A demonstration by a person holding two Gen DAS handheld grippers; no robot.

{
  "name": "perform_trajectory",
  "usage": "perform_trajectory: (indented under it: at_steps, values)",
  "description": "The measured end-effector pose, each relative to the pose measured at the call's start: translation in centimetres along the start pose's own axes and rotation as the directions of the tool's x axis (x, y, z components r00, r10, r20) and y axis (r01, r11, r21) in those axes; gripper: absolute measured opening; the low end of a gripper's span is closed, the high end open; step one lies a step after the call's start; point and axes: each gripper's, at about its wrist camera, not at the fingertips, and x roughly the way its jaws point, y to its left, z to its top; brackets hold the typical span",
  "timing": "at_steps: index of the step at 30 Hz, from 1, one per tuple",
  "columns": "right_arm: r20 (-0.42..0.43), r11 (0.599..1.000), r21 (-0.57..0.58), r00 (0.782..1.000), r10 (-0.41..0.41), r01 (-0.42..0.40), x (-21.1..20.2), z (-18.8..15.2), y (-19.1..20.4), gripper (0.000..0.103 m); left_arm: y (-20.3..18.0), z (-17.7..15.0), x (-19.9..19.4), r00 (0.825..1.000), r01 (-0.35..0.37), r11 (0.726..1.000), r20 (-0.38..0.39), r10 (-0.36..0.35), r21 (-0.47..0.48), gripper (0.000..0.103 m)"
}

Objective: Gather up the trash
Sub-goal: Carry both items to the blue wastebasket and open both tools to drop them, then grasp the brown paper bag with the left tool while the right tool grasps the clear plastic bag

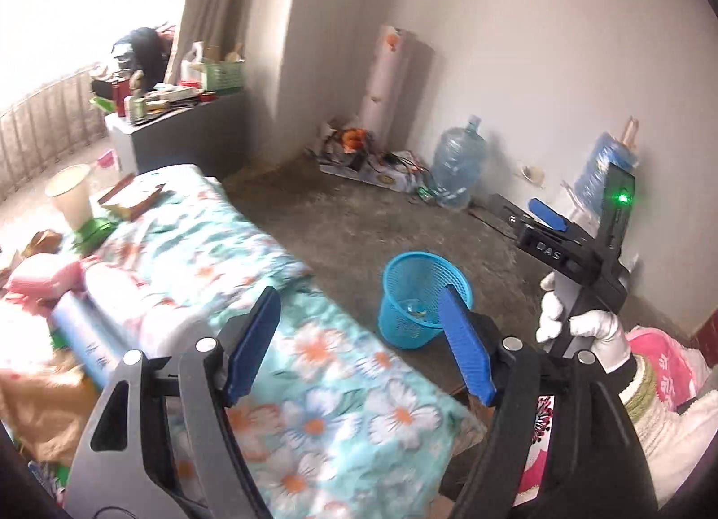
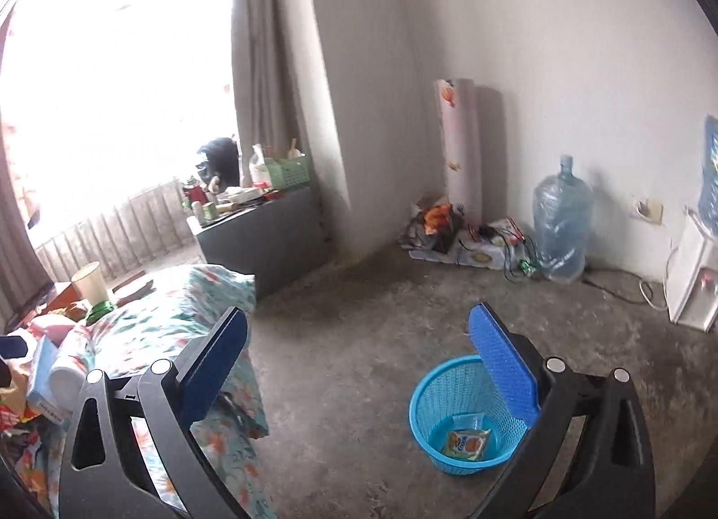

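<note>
Floor-level blue basket (image 2: 466,416) holds one wrapper (image 2: 466,442); both hand-held grippers, left (image 1: 359,346) and right (image 2: 359,375), gape empty, bed (image 1: 314,384) clutter remains.

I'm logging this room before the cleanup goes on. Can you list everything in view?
bin: one, blue mesh, on the floor
wrapper: one, yellow-green, inside bin
water jug: one, clear blue, by wall
rolled mat: one, pale, upright in corner
bedspread: one, teal floral, on bed
paper cup: one, cream, far end of bed
left gripper: blue pads, open, empty
right gripper: blue pads, open, empty
gloved hand: one, white, holding right gripper
</note>
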Motion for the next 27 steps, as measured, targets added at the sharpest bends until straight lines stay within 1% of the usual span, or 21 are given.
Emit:
perform_trajectory:
  at_steps: [3,4,6,9,11,13,15,16,17,18,19,20,21,22,23,24,25,27]
  values:
    - [0.015,0.996,-0.043,0.997,0.082,-0.081,-2.0,1.1,4.0,0.097,5.6,-0.6,-5.4,0.994,-0.084,0.99,0.057,0.091,-0.117,0.071]
    - [0.009,0.992,-0.047,0.993,0.117,-0.116,-2.4,1.4,5.2,0.097,7.6,-0.9,-7.3,0.989,-0.112,0.98,0.074,0.126,-0.167,0.071]
    - [-0.005,0.978,-0.052,0.98,0.2,-0.2,-3.2,1.9,7.8,0.097,11.2,-1.8,-10.7,0.978,-0.144,0.955,0.112,0.178,-0.258,0.071]
    - [-0.061,0.942,-0.069,0.944,0.324,-0.328,-3.7,1.8,12.1,0.096,15.4,-3.6,-14.4,0.957,-0.167,0.909,0.158,0.242,-0.382,0.071]
    - [-0.114,0.913,-0.076,0.913,0.391,-0.401,-3.9,1.3,15.3,0.097,17.5,-5.5,-16.4,0.947,-0.147,0.879,0.193,0.258,-0.453,0.071]
    - [-0.17,0.89,-0.088,0.887,0.428,-0.447,-3.7,0.5,18.1,0.096,18.5,-7.0,-17.3,0.943,-0.109,0.861,0.222,0.248,-0.497,0.071]
    - [-0.216,0.867,-0.098,0.861,0.46,-0.488,-3.3,-0.2,20.4,0.096,19.3,-7.8,-17.4,0.942,-0.078,0.853,0.242,0.232,-0.516,0.071]
    - [-0.237,0.859,-0.104,0.851,0.468,-0.501,-3.0,-0.5,21.5,0.096,19.6,-7.7,-17.1,0.944,-0.066,0.852,0.245,0.222,-0.519,0.07]
    - [-0.253,0.852,-0.111,0.844,0.474,-0.512,-2.9,-0.9,22.7,0.096,20.4,-7.9,-17.5,0.945,-0.055,0.852,0.248,0.213,-0.521,0.068]
    - [-0.265,0.845,-0.119,0.836,0.479,-0.522,-3.0,-1.2,23.8,0.094,20.9,-7.4,-17.2,0.948,-0.037,0.853,0.253,0.195,-0.52,0.065]
    - [-0.282,0.837,-0.128,0.829,0.483,-0.532,-2.9,-1.5,24.7,0.092,21.7,-7.5,-17.9,0.951,-0.013,0.855,0.258,0.171,-0.518,0.064]
    - [-0.295,0.833,-0.133,0.824,0.484,-0.538,-2.9,-1.7,25.5,0.091,22.7,-7.0,-17.5,0.956,0.011,0.851,0.255,0.145,-0.525,0.063]
    - [-0.308,0.826,-0.133,0.815,0.491,-0.548,-2.9,-1.8,26.0,0.09,23.8,-6.5,-17.1,0.961,0.03,0.841,0.246,0.123,-0.541,0.061]
    - [-0.32,0.814,-0.13,0.801,0.505,-0.566,-2.8,-2.0,26.7,0.087,24.8,-5.9,-16.6,0.966,0.053,0.824,0.238,0.1,-0.563,0.055]
    - [-0.328,0.805,-0.131,0.792,0.515,-0.579,-2.7,-2.0,27.2,0.086,25.7,-5.6,-16.2,0.969,0.073,0.81,0.232,0.08,-0.582,0.053]
    - [-0.336,0.797,-0.133,0.784,0.523,-0.589,-2.8,-1.9,27.9,0.084,26.6,-5.4,-15.7,0.973,0.077,0.794,0.218,0.071,-0.603,0.051]
    - [-0.342,0.789,-0.133,0.775,0.531,-0.6,-2.6,-1.9,28.5,0.08,27.2,-5.5,-15.4,0.977,0.068,0.779,0.202,0.076,-0.623,0.047]
    - [-0.358,0.767,-0.135,0.753,0.552,-0.627,-2.2,-1.7,29.9,0.075,28.0,-6.1,-14.9,0.978,0.059,0.757,0.188,0.085,-0.65,0.047]
